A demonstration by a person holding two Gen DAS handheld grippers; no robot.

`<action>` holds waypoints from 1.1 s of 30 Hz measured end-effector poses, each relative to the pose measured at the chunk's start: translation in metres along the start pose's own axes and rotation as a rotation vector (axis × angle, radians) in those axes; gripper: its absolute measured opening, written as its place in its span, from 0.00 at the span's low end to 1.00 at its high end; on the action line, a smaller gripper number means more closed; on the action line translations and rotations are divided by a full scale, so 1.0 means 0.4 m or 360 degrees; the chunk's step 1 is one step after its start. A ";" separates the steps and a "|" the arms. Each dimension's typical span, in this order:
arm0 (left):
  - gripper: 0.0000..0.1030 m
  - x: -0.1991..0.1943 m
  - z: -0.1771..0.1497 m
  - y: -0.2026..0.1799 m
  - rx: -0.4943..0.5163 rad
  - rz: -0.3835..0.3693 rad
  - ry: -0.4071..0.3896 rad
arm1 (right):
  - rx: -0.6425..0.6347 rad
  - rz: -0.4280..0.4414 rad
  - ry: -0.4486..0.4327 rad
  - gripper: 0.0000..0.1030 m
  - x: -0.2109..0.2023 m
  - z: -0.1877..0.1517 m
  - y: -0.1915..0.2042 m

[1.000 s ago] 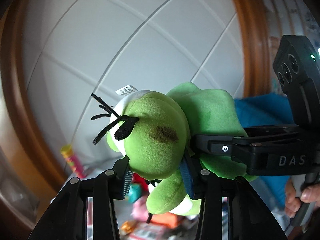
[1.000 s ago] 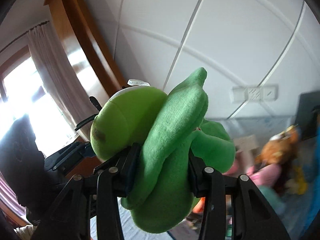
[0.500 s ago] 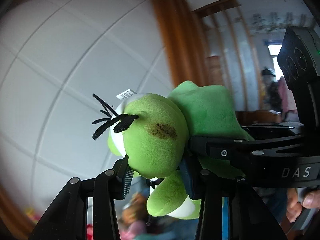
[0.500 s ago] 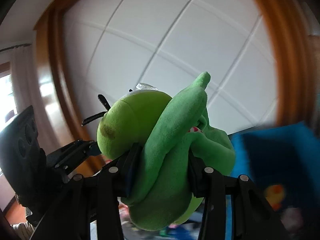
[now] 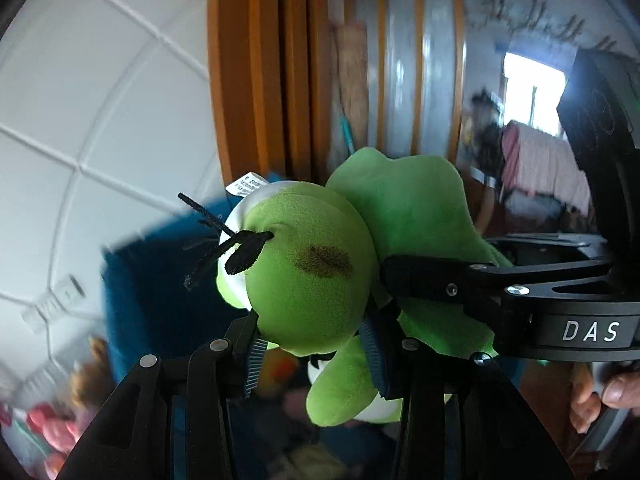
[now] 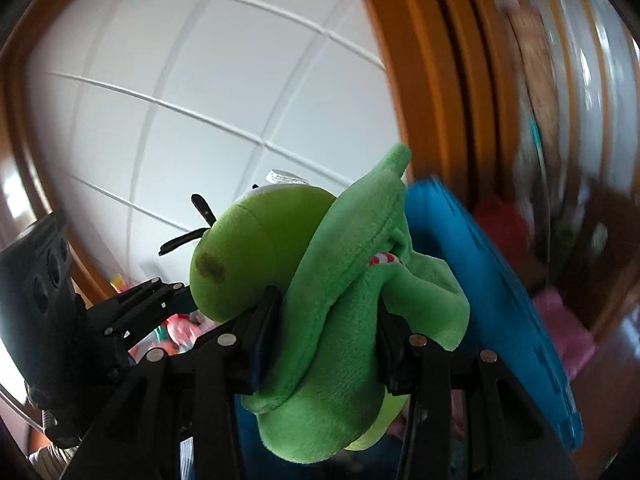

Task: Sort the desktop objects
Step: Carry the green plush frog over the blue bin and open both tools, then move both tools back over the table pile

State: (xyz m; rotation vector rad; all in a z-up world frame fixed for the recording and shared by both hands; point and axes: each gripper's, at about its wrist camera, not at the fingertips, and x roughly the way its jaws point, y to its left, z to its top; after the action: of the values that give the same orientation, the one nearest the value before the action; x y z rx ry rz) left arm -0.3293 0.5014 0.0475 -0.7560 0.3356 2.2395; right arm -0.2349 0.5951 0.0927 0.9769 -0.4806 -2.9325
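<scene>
A green plush frog [image 5: 304, 280] with black lashes, a brown cheek spot and a white label hangs in the air, held by both grippers. My left gripper [image 5: 312, 344] is shut on its head. My right gripper [image 6: 320, 344] is shut on its folded green body [image 6: 344, 300]. In the left wrist view the right gripper [image 5: 460, 288] reaches in from the right, a person's fingers [image 5: 616, 392] on its handle. The right wrist view has the left gripper [image 6: 152, 300] coming in from the left below the frog's head.
A blue bin [image 6: 500, 288] stands just behind the frog, with its dark blue wall [image 5: 160, 280] in the left wrist view. Blurred toys [image 5: 52, 428] lie below. White tiled wall [image 6: 200, 100] and orange-brown wooden door frame [image 5: 264, 80] fill the background.
Both grippers have swept sideways together with the frog held unchanged. The background has slid from white tiled wall to the wooden frame and a blue bin, with heavy blur.
</scene>
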 end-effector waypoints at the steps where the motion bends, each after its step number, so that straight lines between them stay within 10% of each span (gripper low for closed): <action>1: 0.40 0.033 -0.009 -0.013 -0.0008 0.0005 0.0058 | 0.0019 -0.0003 0.0042 0.41 0.017 -0.013 -0.035; 8: 0.50 0.086 -0.080 -0.068 -0.0041 0.0067 0.0249 | 0.0142 0.0026 0.0218 0.41 0.073 -0.058 -0.197; 11: 0.86 0.068 -0.083 -0.061 -0.0050 0.0103 0.0219 | 0.0167 -0.0009 0.0238 0.47 0.074 -0.059 -0.232; 16: 0.87 0.036 -0.054 -0.056 -0.0056 0.0155 0.0202 | 0.0176 -0.0066 0.0199 0.75 0.054 -0.070 -0.244; 33: 0.87 -0.166 -0.153 0.006 -0.0155 0.0235 0.0071 | 0.0115 -0.0149 0.0084 1.00 -0.012 -0.118 -0.156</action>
State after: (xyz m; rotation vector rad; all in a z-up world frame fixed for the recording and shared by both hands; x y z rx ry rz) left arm -0.2685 0.4348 0.0396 -0.8583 0.3144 2.3946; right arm -0.1981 0.6416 0.0415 1.1116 -0.5571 -2.9812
